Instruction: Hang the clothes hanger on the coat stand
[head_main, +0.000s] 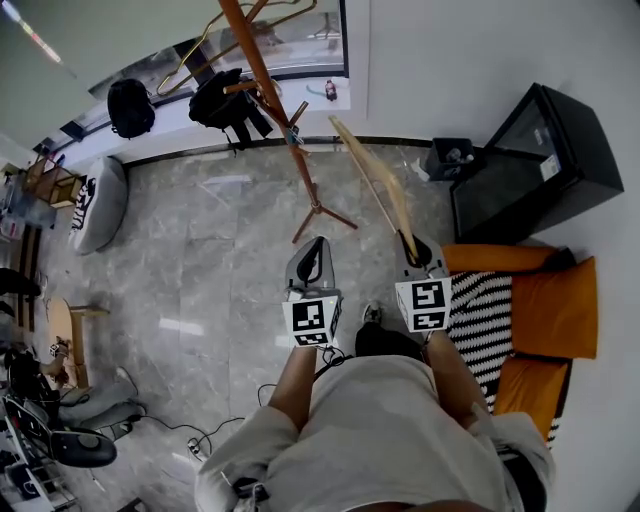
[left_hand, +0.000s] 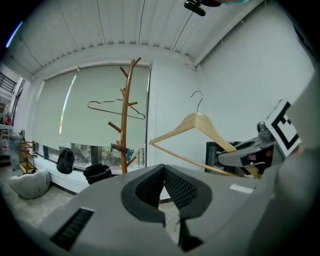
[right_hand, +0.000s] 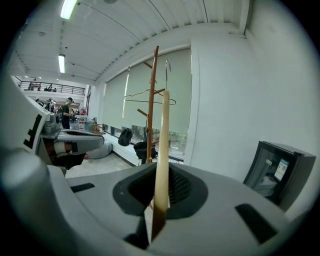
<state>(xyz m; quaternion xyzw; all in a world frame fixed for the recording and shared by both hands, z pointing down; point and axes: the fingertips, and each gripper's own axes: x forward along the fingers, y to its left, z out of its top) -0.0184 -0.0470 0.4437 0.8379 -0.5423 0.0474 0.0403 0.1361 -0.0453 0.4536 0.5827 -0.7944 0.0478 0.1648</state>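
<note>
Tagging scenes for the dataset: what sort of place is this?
Probably an office lounge or lab corner: polished stone floor, wooden coat stand beside a long window with roller blinds, plus a beanbag and orange cushions.

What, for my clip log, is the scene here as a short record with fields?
Left tongs: shut, empty
Right tongs: shut on one end of the wooden hanger
Wooden hanger: not yet on the coat stand, held short of it
Coat stand: upright on the floor ahead, a wire hanger already on it
</note>
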